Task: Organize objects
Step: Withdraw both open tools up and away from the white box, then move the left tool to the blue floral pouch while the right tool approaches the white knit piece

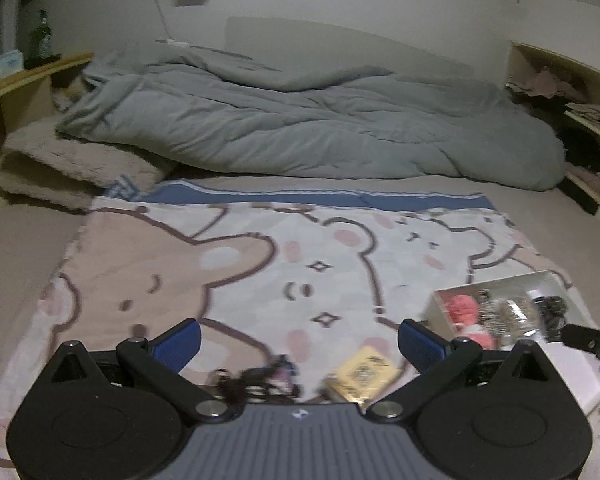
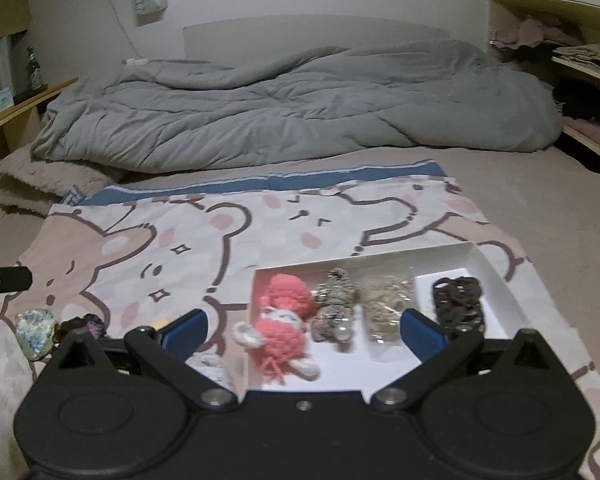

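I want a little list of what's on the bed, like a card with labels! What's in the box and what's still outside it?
Surface: cartoon bear blanket on a bed
Container: shallow white cardboard box
In the box, left to right: pink knitted doll, speckled scrunchie with a pearl, clear packet of pale bits, black lacy hair ties
Outside the box: shiny blue-green shell-like clip, dark tangled hair tie, small yellow packet
Left gripper: open, empty
Right gripper: open, empty
Background: grey rumpled duvet
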### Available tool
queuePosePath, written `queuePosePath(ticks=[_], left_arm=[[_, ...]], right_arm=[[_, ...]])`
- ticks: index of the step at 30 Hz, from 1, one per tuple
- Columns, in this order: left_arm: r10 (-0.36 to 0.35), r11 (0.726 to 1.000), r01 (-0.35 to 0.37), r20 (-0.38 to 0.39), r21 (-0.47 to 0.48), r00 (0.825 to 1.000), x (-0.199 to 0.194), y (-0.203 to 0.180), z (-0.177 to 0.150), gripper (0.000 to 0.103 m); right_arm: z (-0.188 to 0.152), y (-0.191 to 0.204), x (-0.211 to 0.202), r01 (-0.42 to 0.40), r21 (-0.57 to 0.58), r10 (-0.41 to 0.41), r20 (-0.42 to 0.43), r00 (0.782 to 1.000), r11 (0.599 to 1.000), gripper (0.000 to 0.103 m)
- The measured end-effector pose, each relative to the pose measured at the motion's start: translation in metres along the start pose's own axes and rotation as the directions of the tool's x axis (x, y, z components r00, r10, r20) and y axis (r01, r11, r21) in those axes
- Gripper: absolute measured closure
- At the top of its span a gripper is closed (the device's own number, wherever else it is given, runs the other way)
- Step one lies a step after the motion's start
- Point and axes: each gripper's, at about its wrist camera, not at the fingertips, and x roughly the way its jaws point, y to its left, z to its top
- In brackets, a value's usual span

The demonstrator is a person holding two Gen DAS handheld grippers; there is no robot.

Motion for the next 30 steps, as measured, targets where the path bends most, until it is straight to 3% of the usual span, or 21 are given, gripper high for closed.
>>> queuePosePath(ticks=[12,17,23,26,30], left_arm=[[0.09,0.994,-0.089,0.012,-0.067,0.996,-0.002,0.069,-0.005,0.0],[0.121,0.988,-0.121,-0.003,-0.098,0.993,0.006,0.091,-0.008,0.0],[0.155,0.972,-0.166,-0.076,-0.164,0.985,0.026,0.115,-0.016,0.0],[0.154,0.959,-0.179,-0.123,-0.219,0.98,0.039,0.125,-0.021,0.0],[0.144,0.929,-0.2,-0.195,-0.311,0.97,0.059,0.137,-0.029,0.0]], right_arm=[[0.007,0.044,0.017,-0.082,-0.008,0.082,0.022,0.996,0.997,0.001],[0.008,0.055,0.027,-0.111,-0.022,0.111,-0.013,0.994,0.994,0.014],[0.004,0.067,0.046,-0.146,-0.06,0.14,-0.096,0.986,0.987,0.028],[-0.001,0.072,0.057,-0.167,-0.088,0.153,-0.148,0.977,0.982,0.037],[-0.009,0.084,0.07,-0.192,-0.146,0.16,-0.207,0.965,0.971,0.04]])
